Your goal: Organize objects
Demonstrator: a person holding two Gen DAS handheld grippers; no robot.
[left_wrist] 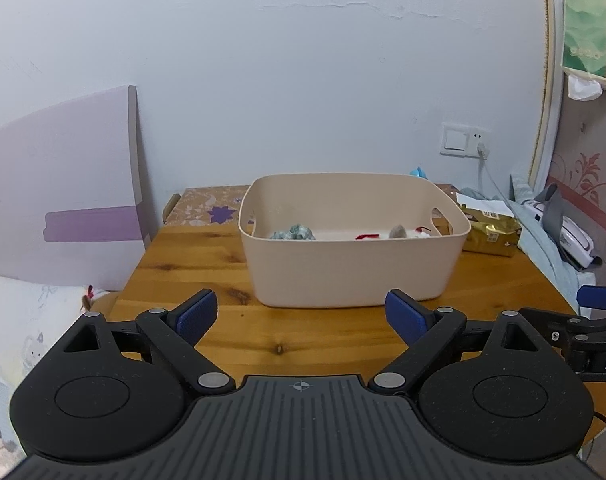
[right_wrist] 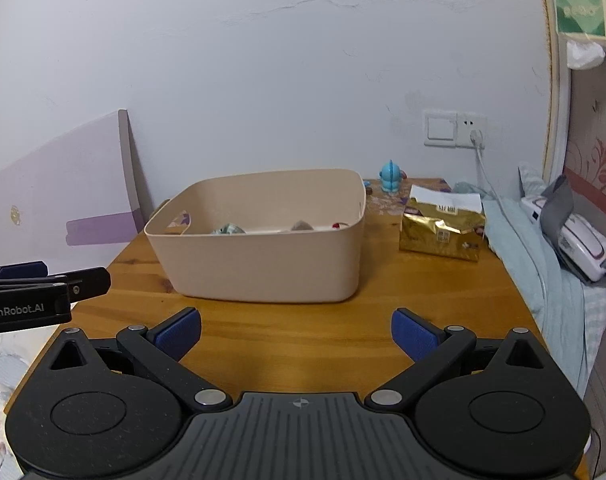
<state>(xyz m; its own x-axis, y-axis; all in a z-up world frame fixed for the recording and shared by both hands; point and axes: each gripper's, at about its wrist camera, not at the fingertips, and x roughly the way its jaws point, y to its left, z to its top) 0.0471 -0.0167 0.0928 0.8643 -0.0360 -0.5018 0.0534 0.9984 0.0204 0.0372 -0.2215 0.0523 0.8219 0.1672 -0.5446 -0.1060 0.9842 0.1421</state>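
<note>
A beige plastic bin (left_wrist: 355,268) (right_wrist: 259,264) stands in the middle of the wooden table (left_wrist: 303,340) (right_wrist: 303,340). Inside it lie a grey-green checked cloth (left_wrist: 293,233) (right_wrist: 228,229) and a small white, grey and red toy (left_wrist: 399,233) (right_wrist: 303,225). My left gripper (left_wrist: 301,316) hangs open just in front of the bin with nothing between its blue pads. My right gripper (right_wrist: 297,334) is open too, a little nearer than the bin, and holds nothing. The left gripper's side (right_wrist: 43,284) pokes in at the left edge of the right wrist view.
A gold foil bag (right_wrist: 443,228) (left_wrist: 491,232) lies to the right of the bin. A blue figurine (right_wrist: 391,178) stands behind it by the wall socket (right_wrist: 455,128). A bed with light blue bedding (right_wrist: 543,264) borders the table's right edge. A purple-and-white board (left_wrist: 63,184) leans at left.
</note>
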